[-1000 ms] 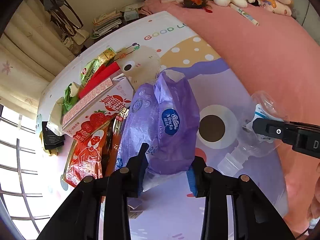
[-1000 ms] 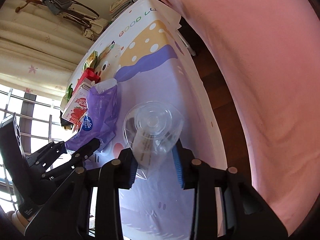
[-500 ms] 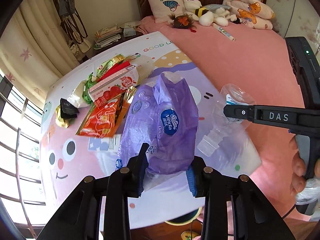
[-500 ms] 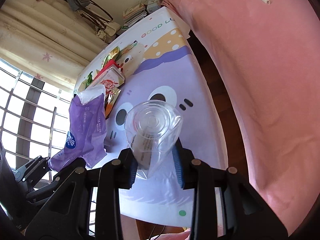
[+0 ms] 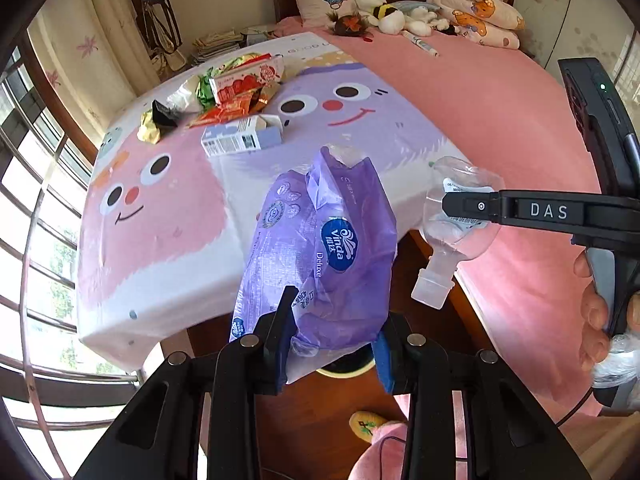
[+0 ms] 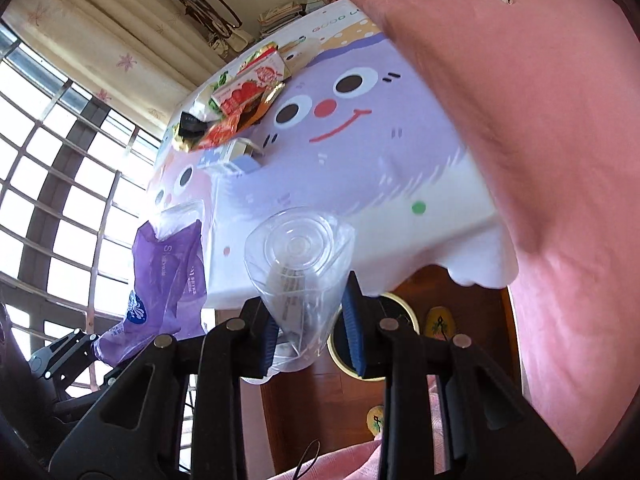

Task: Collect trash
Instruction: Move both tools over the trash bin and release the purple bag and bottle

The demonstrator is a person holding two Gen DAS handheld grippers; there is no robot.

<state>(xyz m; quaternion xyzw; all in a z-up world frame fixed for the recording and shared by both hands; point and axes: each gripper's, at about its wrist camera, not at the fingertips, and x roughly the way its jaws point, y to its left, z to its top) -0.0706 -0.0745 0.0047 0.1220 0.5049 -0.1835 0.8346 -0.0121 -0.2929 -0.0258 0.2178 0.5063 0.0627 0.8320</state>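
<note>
My left gripper (image 5: 334,340) is shut on an empty purple Vinda tissue wrapper (image 5: 324,248), held off the table's near edge above the floor; the wrapper also shows in the right wrist view (image 6: 168,276). My right gripper (image 6: 310,328) is shut on a clear crushed plastic bottle (image 6: 300,264), also held off the table; the bottle also shows in the left wrist view (image 5: 452,232). A round bin (image 6: 404,322) with a yellow rim stands on the floor below, partly hidden behind the fingers. More trash stays on the table: a blue-white carton (image 5: 240,138) and a pile of snack wrappers (image 5: 236,92).
The table (image 5: 160,216) has a cartoon cloth in pink and purple. A pink bed (image 5: 500,120) with stuffed toys runs along the right. A barred window (image 5: 24,240) is on the left. Slippers (image 6: 440,322) lie on the wooden floor.
Both grippers have pulled back and away from the table with their loads and now hang past its near edge, over the floor and bin.
</note>
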